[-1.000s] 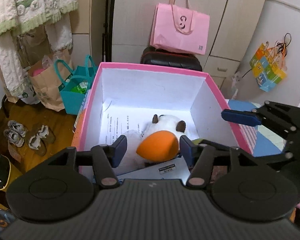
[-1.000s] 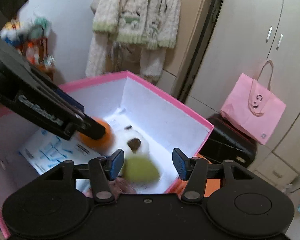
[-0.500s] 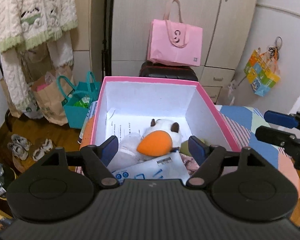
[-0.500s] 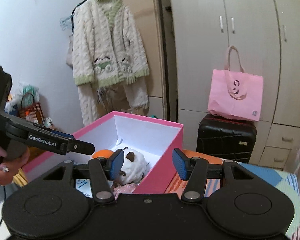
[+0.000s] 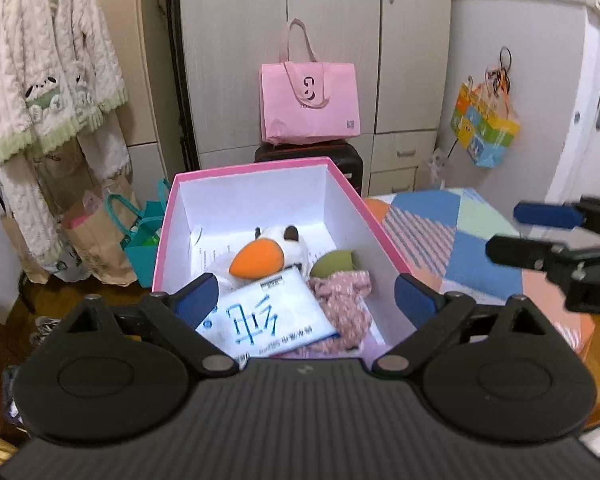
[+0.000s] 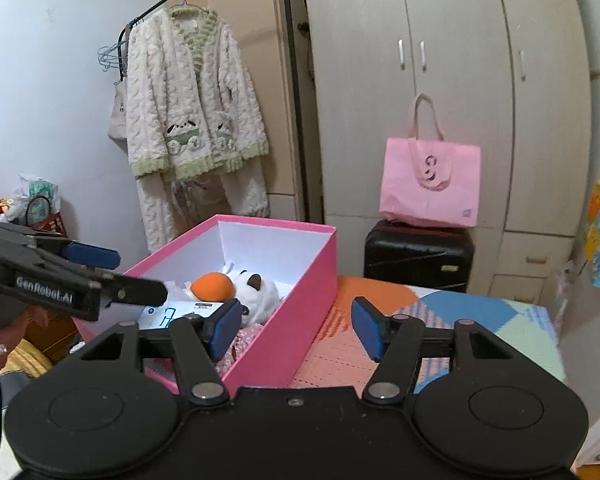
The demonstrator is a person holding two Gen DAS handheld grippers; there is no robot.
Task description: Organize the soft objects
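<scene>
A pink box (image 5: 380, 222) with white inside holds a white plush toy (image 5: 288, 236), an orange sponge (image 5: 258, 258), a green sponge (image 5: 332, 264), a pink floral cloth (image 5: 346, 300) and a white packet (image 5: 266, 314). My left gripper (image 5: 306, 298) is open and empty above the box's near end. My right gripper (image 6: 296, 328) is open and empty over the box's right wall (image 6: 296, 320). The right gripper also shows at the right of the left wrist view (image 5: 540, 232). The plush (image 6: 256, 288) and orange sponge (image 6: 213, 285) show in the right wrist view.
The box stands on a patchwork-covered table (image 5: 448, 236). Behind are a black suitcase (image 6: 418, 254) with a pink tote bag (image 6: 430, 184), wardrobes, and a hanging fleece jacket (image 6: 188, 112). Paper bags and a teal bag (image 5: 140, 236) stand on the floor at the left.
Both grippers have pulled back and up from the box. The left one opened wider. The green sponge now lies in the box beside the plush.
</scene>
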